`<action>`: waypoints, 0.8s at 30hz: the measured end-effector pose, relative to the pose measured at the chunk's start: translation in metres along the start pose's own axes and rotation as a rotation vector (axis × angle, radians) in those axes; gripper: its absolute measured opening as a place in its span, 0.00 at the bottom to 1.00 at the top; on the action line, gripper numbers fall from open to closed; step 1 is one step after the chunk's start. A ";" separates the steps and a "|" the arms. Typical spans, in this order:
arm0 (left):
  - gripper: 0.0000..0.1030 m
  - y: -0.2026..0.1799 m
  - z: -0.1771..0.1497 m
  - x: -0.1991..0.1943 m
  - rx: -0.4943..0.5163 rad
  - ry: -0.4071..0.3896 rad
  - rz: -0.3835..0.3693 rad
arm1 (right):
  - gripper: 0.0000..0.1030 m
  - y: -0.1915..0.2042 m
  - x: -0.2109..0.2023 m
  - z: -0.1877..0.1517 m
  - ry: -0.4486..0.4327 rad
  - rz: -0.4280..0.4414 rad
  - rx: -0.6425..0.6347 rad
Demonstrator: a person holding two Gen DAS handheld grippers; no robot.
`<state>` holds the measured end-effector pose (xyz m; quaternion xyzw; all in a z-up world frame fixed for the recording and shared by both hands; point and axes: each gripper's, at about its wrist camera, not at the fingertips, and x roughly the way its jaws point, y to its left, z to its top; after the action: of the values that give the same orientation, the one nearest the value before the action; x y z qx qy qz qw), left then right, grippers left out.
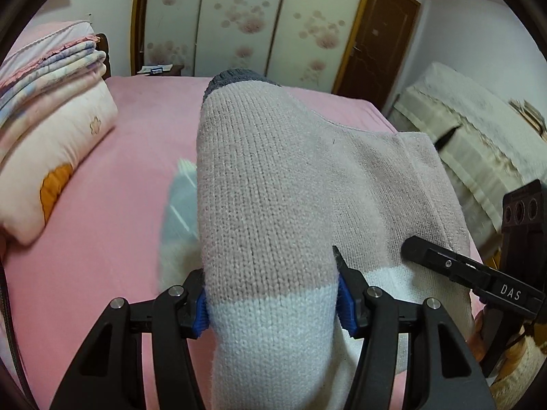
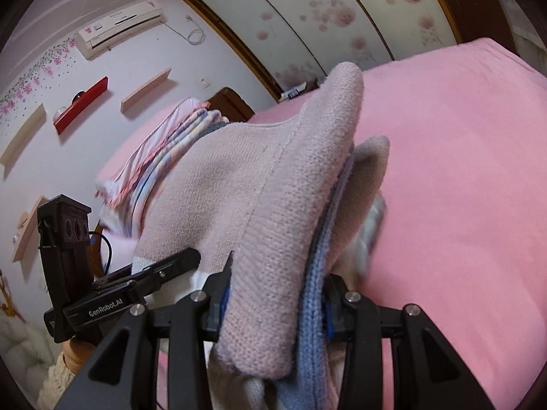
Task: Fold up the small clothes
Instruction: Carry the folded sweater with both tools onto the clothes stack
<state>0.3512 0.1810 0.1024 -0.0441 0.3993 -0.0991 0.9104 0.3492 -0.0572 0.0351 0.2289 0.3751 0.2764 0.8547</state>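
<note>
Nearest the lens, the left gripper pinches the white cuff band of a knitted pink garment between its blue pads, and the right gripper likewise clamps a bunched pink-and-blue fold of it. Both grippers sit side by side at the near edge, neither nearer than the other. From there the garment's long axis runs straight away from both, its grey-tipped far end raised over the pink bed, so I judge laying it down flat comes next.
</note>
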 end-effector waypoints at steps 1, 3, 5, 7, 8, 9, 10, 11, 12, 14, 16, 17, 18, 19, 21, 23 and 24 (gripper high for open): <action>0.55 0.016 0.012 0.011 -0.007 -0.001 -0.005 | 0.38 0.002 0.016 0.010 -0.009 0.003 0.013; 0.55 0.043 0.027 0.037 -0.010 -0.006 -0.013 | 0.38 0.003 0.052 0.026 -0.022 -0.008 0.020; 0.56 0.061 0.037 0.070 -0.016 0.008 -0.010 | 0.38 -0.002 0.083 0.034 -0.026 -0.019 0.023; 0.56 0.079 0.039 0.105 -0.014 0.042 -0.004 | 0.38 -0.016 0.118 0.034 -0.006 -0.032 0.039; 0.56 0.087 0.037 0.123 -0.020 0.063 -0.003 | 0.38 -0.024 0.133 0.031 0.012 -0.038 0.054; 0.56 0.092 0.032 0.138 -0.028 0.079 -0.003 | 0.38 -0.033 0.150 0.028 0.034 -0.051 0.073; 0.56 0.098 0.028 0.156 -0.038 0.099 -0.001 | 0.38 -0.043 0.162 0.025 0.049 -0.062 0.088; 0.56 0.104 0.022 0.175 -0.047 0.123 0.002 | 0.38 -0.053 0.174 0.020 0.066 -0.074 0.100; 0.59 0.109 0.017 0.190 -0.057 0.138 0.008 | 0.38 -0.065 0.189 0.013 0.082 -0.097 0.106; 0.68 0.123 0.006 0.210 -0.102 0.101 0.001 | 0.39 -0.082 0.202 0.002 0.079 -0.118 0.124; 0.85 0.136 0.002 0.214 -0.157 0.046 -0.004 | 0.42 -0.090 0.204 -0.004 0.054 -0.122 0.107; 0.93 0.143 0.000 0.218 -0.179 0.043 -0.004 | 0.43 -0.093 0.205 -0.006 0.044 -0.114 0.100; 0.95 0.148 0.000 0.221 -0.197 0.042 -0.006 | 0.43 -0.094 0.205 -0.007 0.041 -0.103 0.096; 0.95 0.150 -0.001 0.223 -0.202 0.036 -0.010 | 0.43 -0.093 0.205 -0.007 0.041 -0.104 0.084; 0.95 0.150 0.002 0.223 -0.191 0.018 0.007 | 0.43 -0.085 0.205 -0.005 0.032 -0.118 0.041; 0.96 0.151 0.007 0.224 -0.182 0.005 0.033 | 0.43 -0.081 0.207 -0.002 0.017 -0.122 0.030; 0.99 0.155 0.008 0.226 -0.184 0.004 0.044 | 0.43 -0.081 0.209 0.000 0.016 -0.119 0.039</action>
<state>0.5292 0.2834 -0.0789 -0.1187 0.4094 -0.0422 0.9036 0.4917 0.0173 -0.1209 0.2208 0.4001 0.2195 0.8620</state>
